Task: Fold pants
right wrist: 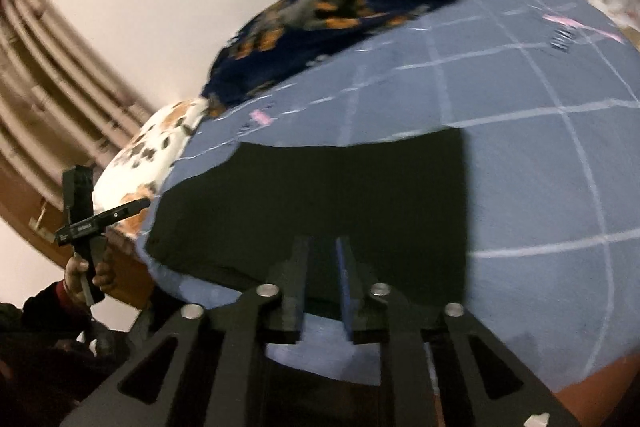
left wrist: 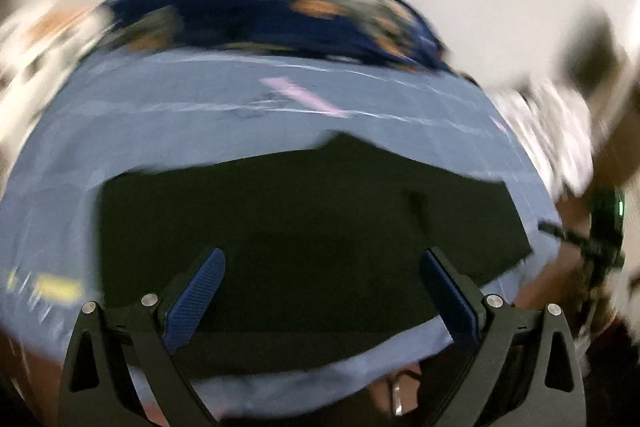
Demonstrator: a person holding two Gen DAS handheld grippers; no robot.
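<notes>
Left wrist view, heavily blurred: left gripper (left wrist: 322, 291) released, blue-padded fingers (left wrist: 196, 301) spread wide, nothing between them. Black pants (left wrist: 312, 211) lying flat as a folded dark slab on the blue grid mat (left wrist: 168, 115), directly ahead of the fingers, toward 12 o'clock. Navy patterned blanket (left wrist: 260, 11) bunched beyond the mat's far edge at 12 o'clock. Seen only here: a yellow mark (left wrist: 56, 287) on the mat at 9 o'clock, and a dark device with a green light (left wrist: 608, 223) at 3 o'clock; detail too smeared to identify further.

Right wrist view, sharper: right gripper (right wrist: 322, 291) with jaws parted only narrowly, fingers nearly parallel. Near edge of the pants (right wrist: 312, 199) meets the fingertips; cannot tell whether cloth sits between the pads. Mat's (right wrist: 540, 155) white grid lines clear at 2 to 3 o'clock. Blanket (right wrist: 320, 15) at 12 o'clock. Seen only here: a white spotted cloth (right wrist: 132, 163) at 9 o'clock beside the mat, slatted brown furniture (right wrist: 52, 99) at 10 o'clock, and at 8 o'clock a person's hand (right wrist: 86, 275) gripping a black handle, red sleeve below it.
</notes>
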